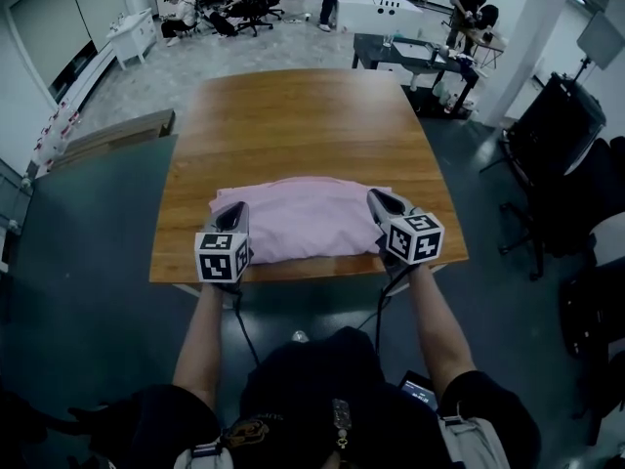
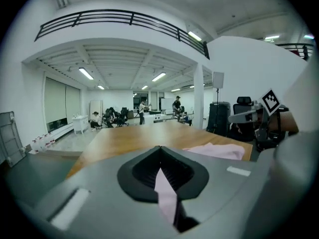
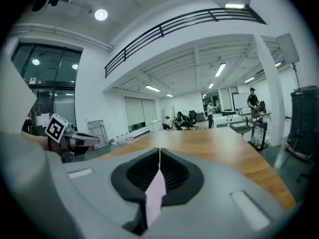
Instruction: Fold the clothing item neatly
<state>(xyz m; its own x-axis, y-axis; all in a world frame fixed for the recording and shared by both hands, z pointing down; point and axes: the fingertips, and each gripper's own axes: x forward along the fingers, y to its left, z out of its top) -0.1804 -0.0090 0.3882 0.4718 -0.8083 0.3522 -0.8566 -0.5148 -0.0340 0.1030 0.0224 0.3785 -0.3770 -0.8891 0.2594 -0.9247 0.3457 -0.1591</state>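
Left hand-held gripper (image 1: 238, 213), right hand-held gripper (image 1: 378, 201) — both pinch the pink garment (image 1: 308, 225).

Left claw (image 1: 239, 208), right claw (image 1: 377, 197) both clamped shut (each pinching pink cloth (image 1: 303, 221)); forearms (image 1: 200, 335) extended, parallel.

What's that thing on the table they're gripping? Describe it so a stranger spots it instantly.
Start at the big wooden table. Along its near edge lies a pink garment, pinched by the left gripper and right gripper. It is the only soft pink thing there.
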